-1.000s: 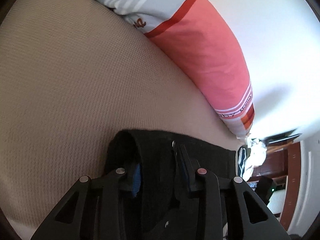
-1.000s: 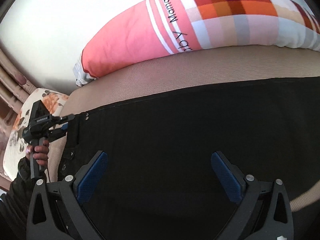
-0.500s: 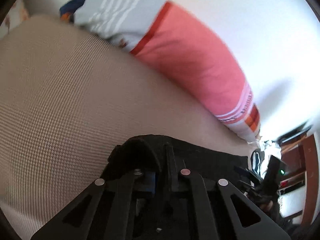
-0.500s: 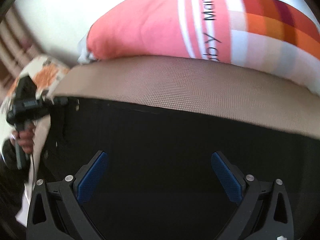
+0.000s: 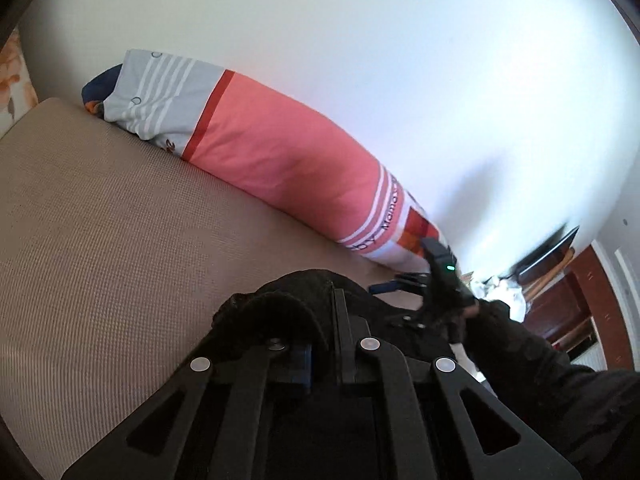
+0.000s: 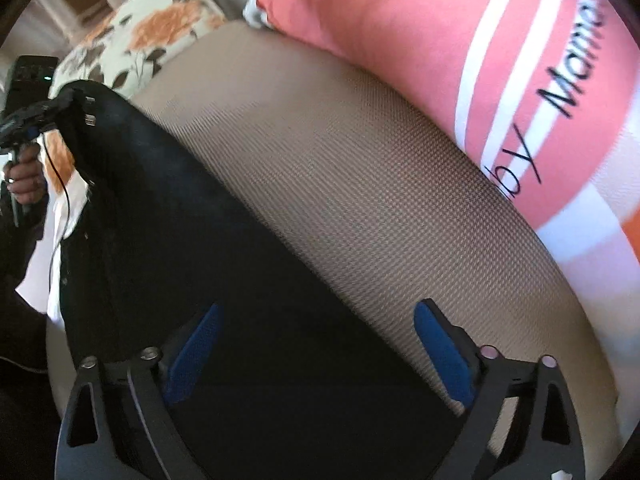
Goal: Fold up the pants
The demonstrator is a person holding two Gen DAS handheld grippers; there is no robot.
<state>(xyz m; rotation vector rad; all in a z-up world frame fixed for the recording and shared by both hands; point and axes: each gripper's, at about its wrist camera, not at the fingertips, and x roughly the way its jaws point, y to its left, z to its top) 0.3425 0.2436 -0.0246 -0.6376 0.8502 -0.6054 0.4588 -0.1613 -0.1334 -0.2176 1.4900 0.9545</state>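
Observation:
Black pants [image 6: 192,216] lie spread on a beige woven bed [image 6: 340,140]. My left gripper [image 5: 324,340] is shut on a bunched corner of the pants [image 5: 280,308] and holds it up off the bed [image 5: 100,240]. In the right wrist view that left gripper [image 6: 60,100] shows at far left, with the fabric hanging from it. My right gripper [image 6: 320,320] points steeply down over the pants' far edge. Its jaws are closing: one blue pad is over black cloth, the other over bare bed, and neither presses. The right gripper [image 5: 394,285] also appears in the left wrist view, in a dark-sleeved hand.
A long pink pillow [image 5: 280,152] with stripes and lettering lies along the white wall behind the pants, close to my right gripper as the pink pillow [image 6: 400,40]. A floral cushion [image 6: 140,32] sits at the bed's far corner. Dark wooden furniture [image 5: 560,304] stands beyond the bed.
My left gripper closed on the pants' corner and rose with it. My right gripper rolled and moved sideways to the pants' edge, and its jaws have narrowed a little.

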